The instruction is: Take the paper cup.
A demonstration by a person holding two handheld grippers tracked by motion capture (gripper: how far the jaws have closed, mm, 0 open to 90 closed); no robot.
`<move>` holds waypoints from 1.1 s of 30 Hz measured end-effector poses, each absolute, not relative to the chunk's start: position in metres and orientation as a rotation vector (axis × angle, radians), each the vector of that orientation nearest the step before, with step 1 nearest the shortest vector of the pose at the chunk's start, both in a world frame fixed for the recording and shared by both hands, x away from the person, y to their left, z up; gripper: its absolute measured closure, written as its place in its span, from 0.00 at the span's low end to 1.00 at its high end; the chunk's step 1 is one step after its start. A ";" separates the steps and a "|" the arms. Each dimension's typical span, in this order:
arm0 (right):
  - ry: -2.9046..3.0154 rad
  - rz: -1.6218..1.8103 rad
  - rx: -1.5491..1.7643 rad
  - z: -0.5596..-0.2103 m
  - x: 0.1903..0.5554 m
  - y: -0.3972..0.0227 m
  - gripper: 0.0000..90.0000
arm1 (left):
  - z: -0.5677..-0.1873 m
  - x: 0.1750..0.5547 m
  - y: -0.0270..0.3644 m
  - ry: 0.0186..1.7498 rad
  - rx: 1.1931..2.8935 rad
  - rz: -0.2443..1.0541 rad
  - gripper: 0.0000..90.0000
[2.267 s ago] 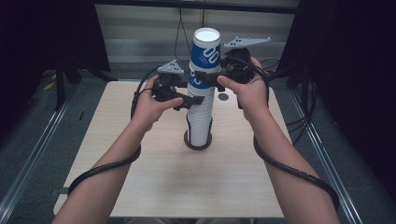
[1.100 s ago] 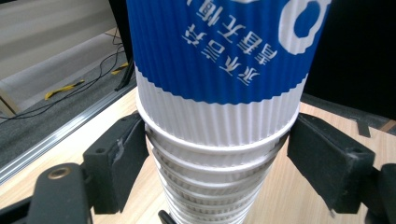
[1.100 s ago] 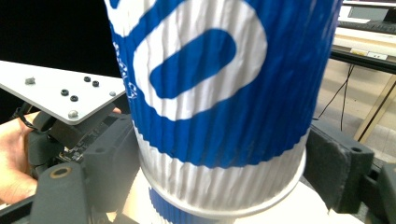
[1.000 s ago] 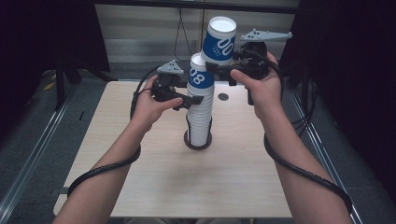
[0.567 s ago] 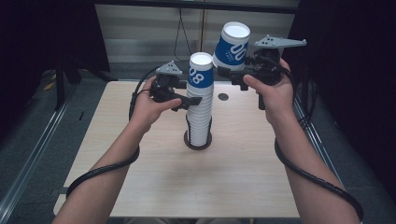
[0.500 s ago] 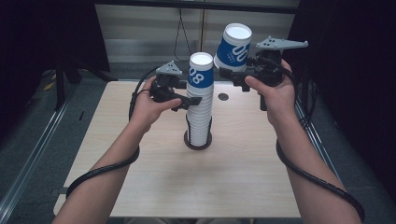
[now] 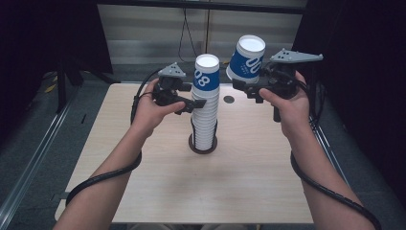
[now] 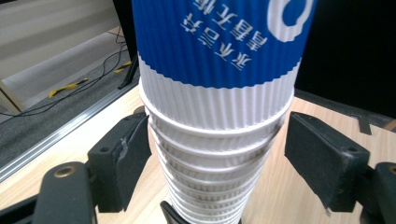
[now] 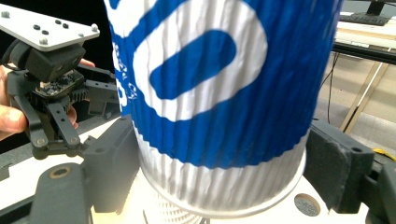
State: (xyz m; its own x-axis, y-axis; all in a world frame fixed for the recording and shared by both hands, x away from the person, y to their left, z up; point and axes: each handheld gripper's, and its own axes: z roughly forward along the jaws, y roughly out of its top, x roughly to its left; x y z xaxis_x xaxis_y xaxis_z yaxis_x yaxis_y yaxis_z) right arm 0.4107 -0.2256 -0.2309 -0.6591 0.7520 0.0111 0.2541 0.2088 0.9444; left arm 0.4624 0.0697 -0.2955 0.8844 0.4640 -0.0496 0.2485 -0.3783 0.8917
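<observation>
In the right gripper view, the lifted cup is so close that its top runs off the picture, and the big blue print on it is cut short. Its far side is hidden. In the left gripper view, the stack of cups also loses its top past the edge. Its bottom hides low down between the two black jaws, so its foot cannot be seen.

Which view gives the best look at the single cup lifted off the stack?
The high view: the lifted cup shows whole, tilted, in the right gripper, apart from the stack. The right gripper view shows its blue-and-white wall close up, rim cropped. The left gripper view shows the stack.
</observation>
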 end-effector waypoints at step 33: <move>2.111 1.457 0.925 -0.290 0.384 -0.248 0.21 | -0.329 0.439 0.101 0.523 2.028 0.195 0.24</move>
State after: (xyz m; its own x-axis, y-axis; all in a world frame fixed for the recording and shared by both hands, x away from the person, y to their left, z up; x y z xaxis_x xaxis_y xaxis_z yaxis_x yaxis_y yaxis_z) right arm 0.3842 -0.2478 -0.2900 -0.6945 0.7186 0.0351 0.2878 0.2327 0.9290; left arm 0.4390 0.1005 -0.3286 0.8937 0.4415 -0.0798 0.2820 -0.4145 0.8653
